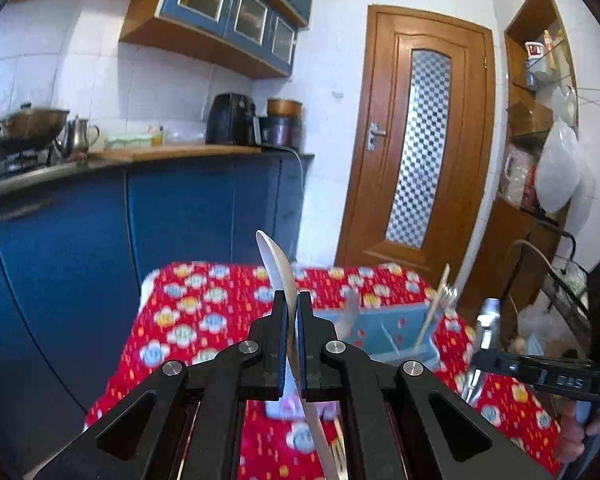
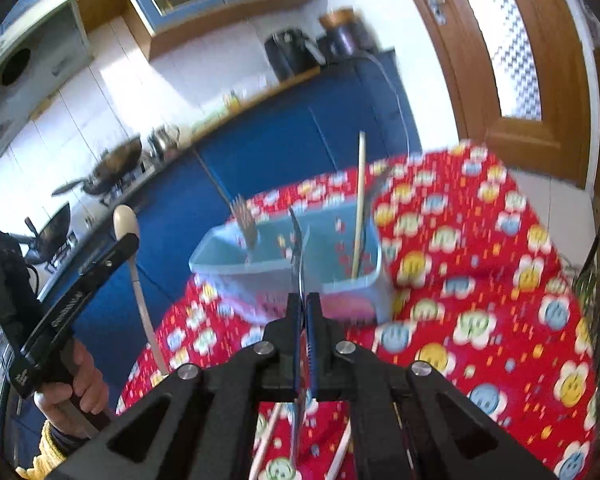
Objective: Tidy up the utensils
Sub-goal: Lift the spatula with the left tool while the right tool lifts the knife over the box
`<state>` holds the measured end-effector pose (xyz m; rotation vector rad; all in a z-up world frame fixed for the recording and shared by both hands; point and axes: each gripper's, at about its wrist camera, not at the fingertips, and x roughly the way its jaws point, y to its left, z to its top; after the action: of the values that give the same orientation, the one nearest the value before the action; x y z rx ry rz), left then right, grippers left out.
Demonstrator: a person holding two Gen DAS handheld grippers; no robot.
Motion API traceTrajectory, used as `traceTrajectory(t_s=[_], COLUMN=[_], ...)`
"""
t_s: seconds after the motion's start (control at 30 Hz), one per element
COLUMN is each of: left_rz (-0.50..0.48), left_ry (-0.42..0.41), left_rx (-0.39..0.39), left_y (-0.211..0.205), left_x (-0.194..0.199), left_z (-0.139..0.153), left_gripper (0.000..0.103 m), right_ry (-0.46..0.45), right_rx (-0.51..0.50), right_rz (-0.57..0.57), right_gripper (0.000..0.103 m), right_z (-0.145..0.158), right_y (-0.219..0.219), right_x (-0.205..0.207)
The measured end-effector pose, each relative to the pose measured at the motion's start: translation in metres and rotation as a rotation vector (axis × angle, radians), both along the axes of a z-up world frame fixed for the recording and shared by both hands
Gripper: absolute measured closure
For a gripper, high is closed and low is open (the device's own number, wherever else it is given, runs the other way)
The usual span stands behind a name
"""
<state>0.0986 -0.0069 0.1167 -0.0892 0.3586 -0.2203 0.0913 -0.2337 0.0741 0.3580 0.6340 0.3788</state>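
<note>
Utensils go up in both hands over a red flowered cloth. At left, the left gripper is clamped narrow on a white spoon, pinched along its handle, bowl raised above the pads. It looks like light, stiff, smooth plastic, so a grip nearer the bowl may stop it pivoting. Centre, a pale blue bin stands on the cloth with a fork in its left section and a chopstick leaning in its right. At right, the right gripper is closed tight on a thin metal utensil, edge-on and blurred; its kind cannot be told. It is probably slick and heavier, and likely to swing if held far from its balance point.
</note>
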Motion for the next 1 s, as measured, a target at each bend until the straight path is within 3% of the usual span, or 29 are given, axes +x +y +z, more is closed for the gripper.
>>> traceTrajectory(t_s=[0.47,0.77,1.0], left_rz=[0.082,0.092,0.088], left_ry=[-0.118,-0.115,-0.155], left_rx=[-0.006,0.008,0.034], left_y=[-0.009,-0.018,-0.025], left_x=[0.056,0.083,0.089], left_z=[0.037,0.018,0.004], left_gripper=[0.099,0.099,0.099], right_ry=[-0.202,-0.253,-0.258], right_rx=[-0.054,-0.094,-0.067], right_rz=[-0.050,-0.064,-0.062], right_gripper=[0.099,0.099,0.099], right_z=[0.073,0.086,0.086], right_y=[-0.013,-0.009,-0.012], right_x=[0.028,0.048,0.057])
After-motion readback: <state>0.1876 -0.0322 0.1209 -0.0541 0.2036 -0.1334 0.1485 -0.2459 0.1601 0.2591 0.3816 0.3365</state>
